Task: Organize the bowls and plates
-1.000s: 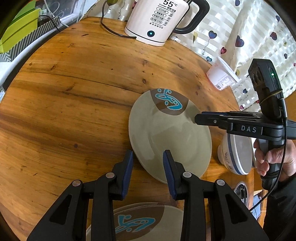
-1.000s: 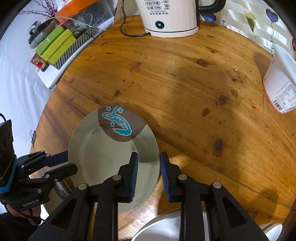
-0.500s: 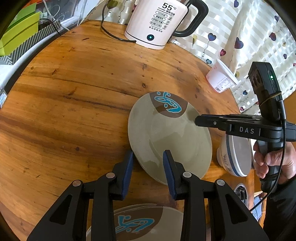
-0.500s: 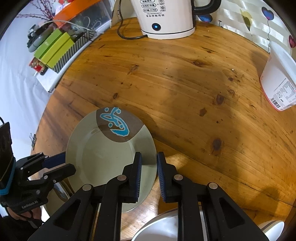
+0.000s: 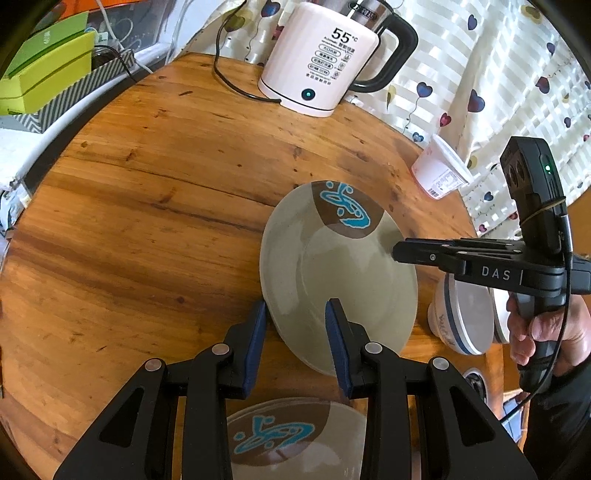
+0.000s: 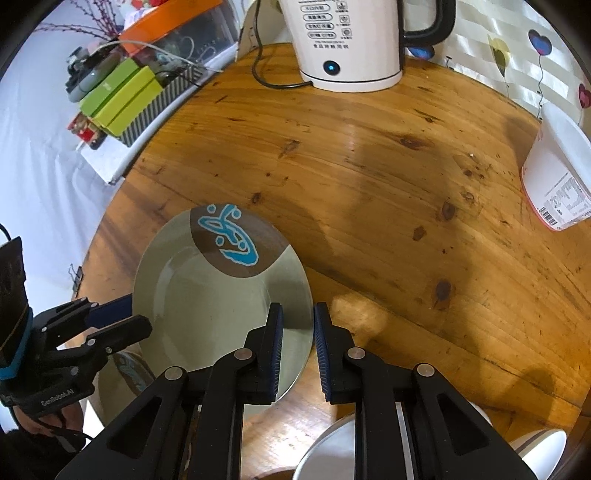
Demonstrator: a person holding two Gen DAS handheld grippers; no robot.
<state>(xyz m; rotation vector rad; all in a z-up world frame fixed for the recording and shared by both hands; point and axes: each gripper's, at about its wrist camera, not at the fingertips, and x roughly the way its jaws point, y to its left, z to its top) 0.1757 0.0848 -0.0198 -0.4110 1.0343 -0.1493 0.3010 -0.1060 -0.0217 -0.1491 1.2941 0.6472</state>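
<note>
A round wooden table (image 5: 140,221) with knots and dark grain streaks fills most of the scene, daylight glinting on its varnish. At its far edge stands a white electric kettle (image 5: 325,62) with a black handle, its cord (image 5: 229,77) trailing left. Behind hangs a white striped curtain (image 5: 491,74) printed with hearts. On the far left, beside the table, green boxes (image 6: 118,96) sit in a striped tray (image 6: 162,99), with an orange box (image 6: 170,22) behind. A white tub (image 6: 557,173) stands at the right edge.
</note>
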